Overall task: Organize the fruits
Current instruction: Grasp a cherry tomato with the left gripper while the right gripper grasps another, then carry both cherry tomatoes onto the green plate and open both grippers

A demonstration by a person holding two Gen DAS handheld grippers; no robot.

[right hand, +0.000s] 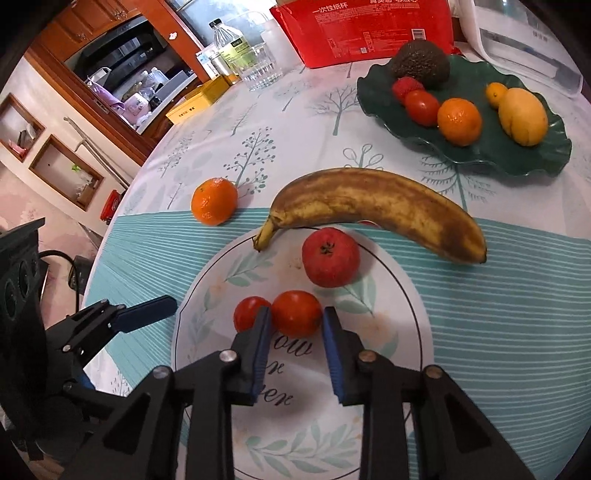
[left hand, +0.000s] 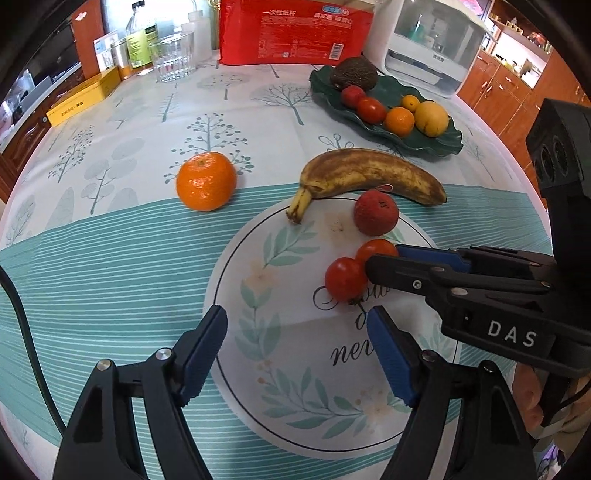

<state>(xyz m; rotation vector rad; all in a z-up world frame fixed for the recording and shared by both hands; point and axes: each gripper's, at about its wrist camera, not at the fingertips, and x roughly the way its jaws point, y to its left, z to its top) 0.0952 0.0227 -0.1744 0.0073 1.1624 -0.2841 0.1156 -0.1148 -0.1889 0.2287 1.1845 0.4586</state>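
Note:
Two small tomatoes lie side by side on the tablecloth. My right gripper (right hand: 295,317) is open with its fingers around the right tomato (right hand: 296,313); the left tomato (right hand: 248,312) sits just outside its left finger. In the left wrist view the right gripper (left hand: 384,256) reaches in beside the tomatoes (left hand: 344,278). My left gripper (left hand: 297,325) is open and empty, nearer than the tomatoes. A red round fruit (right hand: 330,256), a brown-spotted banana (right hand: 376,206) and an orange (right hand: 214,201) lie beyond. A dark green plate (right hand: 524,155) at the far right holds several fruits.
A red package (left hand: 295,29), a glass (left hand: 173,55), bottles, a yellow box (left hand: 85,98) and a white appliance (left hand: 432,48) stand along the table's far side. The table edge drops off on the left in the right wrist view.

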